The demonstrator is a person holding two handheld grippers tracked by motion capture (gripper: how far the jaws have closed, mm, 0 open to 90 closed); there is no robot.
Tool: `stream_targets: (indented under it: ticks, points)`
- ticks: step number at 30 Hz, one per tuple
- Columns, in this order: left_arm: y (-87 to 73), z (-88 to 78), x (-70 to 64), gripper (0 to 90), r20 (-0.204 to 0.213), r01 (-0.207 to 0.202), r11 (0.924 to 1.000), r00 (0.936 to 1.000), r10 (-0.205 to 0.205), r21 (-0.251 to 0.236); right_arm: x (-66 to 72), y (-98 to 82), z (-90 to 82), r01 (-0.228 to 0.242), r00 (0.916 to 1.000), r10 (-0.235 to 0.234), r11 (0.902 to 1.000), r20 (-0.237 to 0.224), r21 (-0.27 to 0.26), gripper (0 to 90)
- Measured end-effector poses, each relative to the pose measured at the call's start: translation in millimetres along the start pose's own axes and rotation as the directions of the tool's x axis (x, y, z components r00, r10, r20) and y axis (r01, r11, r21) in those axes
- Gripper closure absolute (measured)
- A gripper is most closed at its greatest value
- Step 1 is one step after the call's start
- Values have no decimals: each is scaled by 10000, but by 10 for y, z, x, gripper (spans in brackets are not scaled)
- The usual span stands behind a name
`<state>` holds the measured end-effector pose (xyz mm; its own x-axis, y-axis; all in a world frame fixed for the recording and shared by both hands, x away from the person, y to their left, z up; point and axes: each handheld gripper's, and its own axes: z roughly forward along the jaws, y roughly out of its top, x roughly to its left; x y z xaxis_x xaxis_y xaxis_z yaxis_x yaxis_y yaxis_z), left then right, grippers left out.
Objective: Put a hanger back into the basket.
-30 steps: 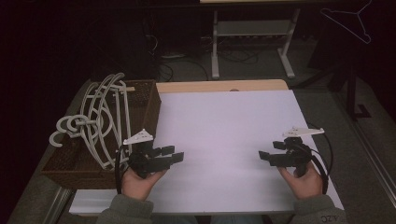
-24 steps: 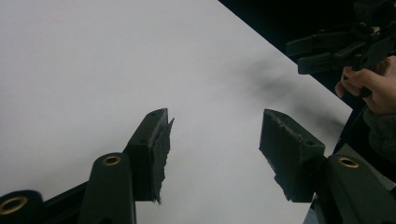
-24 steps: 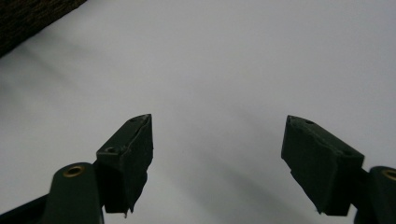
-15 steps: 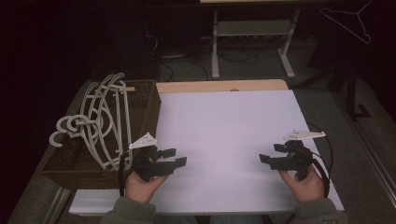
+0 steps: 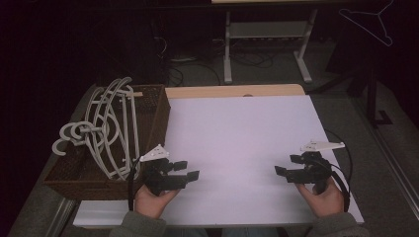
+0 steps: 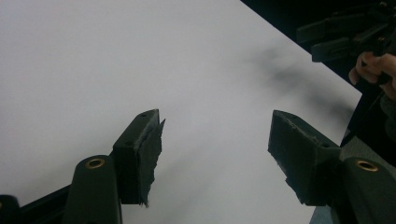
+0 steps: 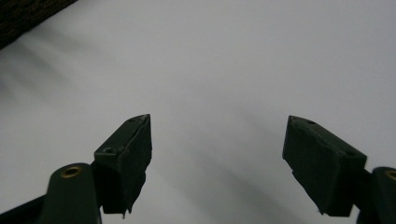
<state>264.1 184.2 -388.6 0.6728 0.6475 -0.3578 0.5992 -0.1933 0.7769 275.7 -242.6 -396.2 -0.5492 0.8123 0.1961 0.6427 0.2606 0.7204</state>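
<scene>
— Hangers, pale curved plastic ones (image 5: 106, 131), are piled in the dark woven wicker basket (image 5: 153, 118) and stick out above its rim. What is to be done first?

— By the look of it, one hanger is to be lifted out. The left gripper (image 5: 188, 170) is held just beside the basket's near right corner, pointing away from it across the white table sheet (image 5: 242, 133), so it would have to be turned back toward the basket before anything can be reached.

— How should the grip be taken?

— A single bar should be picked where it stands free of the others, best near the top of the pile. The hooks are bunched at the basket's left side, so a slow lift is advised, or several may be dragged up together.

— And the jaws?

— Wide on both sides. In the left gripper view the left gripper (image 6: 215, 140) is seen with nothing between its torn black pads (image 6: 149, 154); its jaws have just been opening. Only bare sheet lies beneath.

— The other one?

— The right gripper (image 5: 284, 173) is held well apart from the basket, over the sheet's right part. In the right gripper view the right gripper (image 7: 217, 149) is likewise spread wide and empty, nothing touched.
</scene>
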Motion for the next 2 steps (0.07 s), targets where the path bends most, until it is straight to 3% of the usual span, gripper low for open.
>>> stream_targets:
  ticks: [2]
  points:
    - [-8, 11, -1, 339, 26, 20, 10000, 10000, -20, 36, -10, 0, 0, 21, 10000, -21, 10000, 8, -53, 227]
